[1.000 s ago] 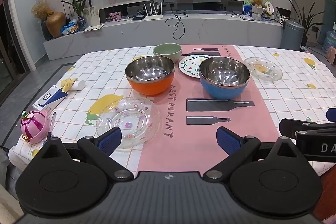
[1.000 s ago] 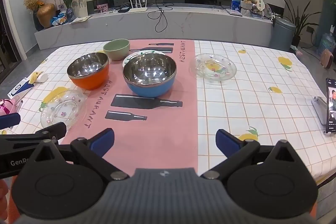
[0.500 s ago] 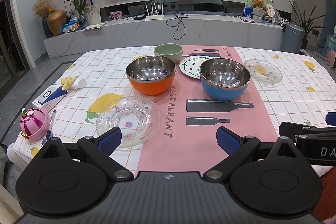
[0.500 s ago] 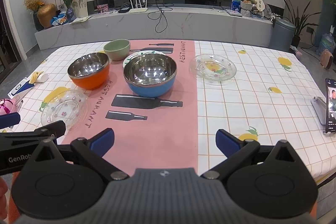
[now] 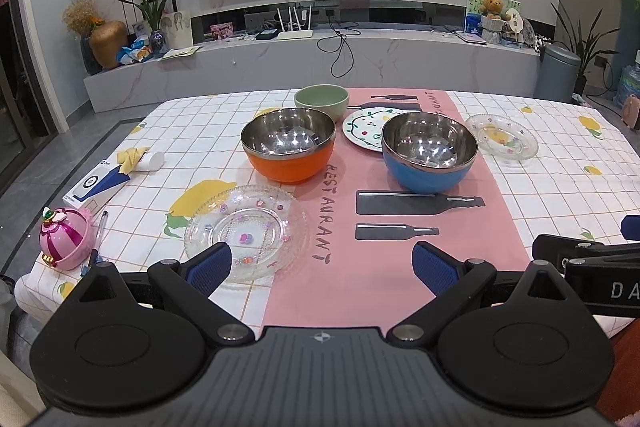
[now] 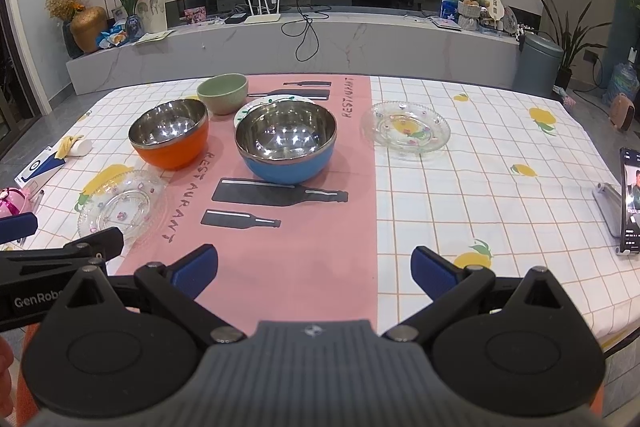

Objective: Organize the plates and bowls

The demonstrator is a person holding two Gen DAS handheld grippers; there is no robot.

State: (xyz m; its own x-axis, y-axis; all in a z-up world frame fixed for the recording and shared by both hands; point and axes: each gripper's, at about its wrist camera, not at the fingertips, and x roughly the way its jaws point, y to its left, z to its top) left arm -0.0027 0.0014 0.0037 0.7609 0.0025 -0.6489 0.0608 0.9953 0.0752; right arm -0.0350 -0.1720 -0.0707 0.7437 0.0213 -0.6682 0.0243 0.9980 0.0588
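Holding both tongs wide apart and empty, I keep them over the near edge of the table (image 6: 500,187). My left gripper (image 5: 322,265) has its left finger (image 5: 208,269) in front of the near rim of a clear glass plate (image 5: 246,231), which lies just ahead and to the left of it; whether they touch I cannot tell. Farther ahead of that gripper, on the pink runner (image 5: 384,239), stands an orange bowl (image 5: 288,145) with a steel inside, and right of it a blue bowl (image 5: 430,151) of the same kind. Between and beyond the two lies a white patterned plate (image 5: 366,129), partly hidden by the blue bowl, and a small green bowl (image 5: 322,101) stands beyond the orange one. My right gripper (image 6: 314,267) points over the runner, with the blue bowl straight ahead. A second clear glass plate (image 6: 406,131) lies ahead to its right on the checked cloth. A phone (image 6: 630,205) stands on a holder far to the right.
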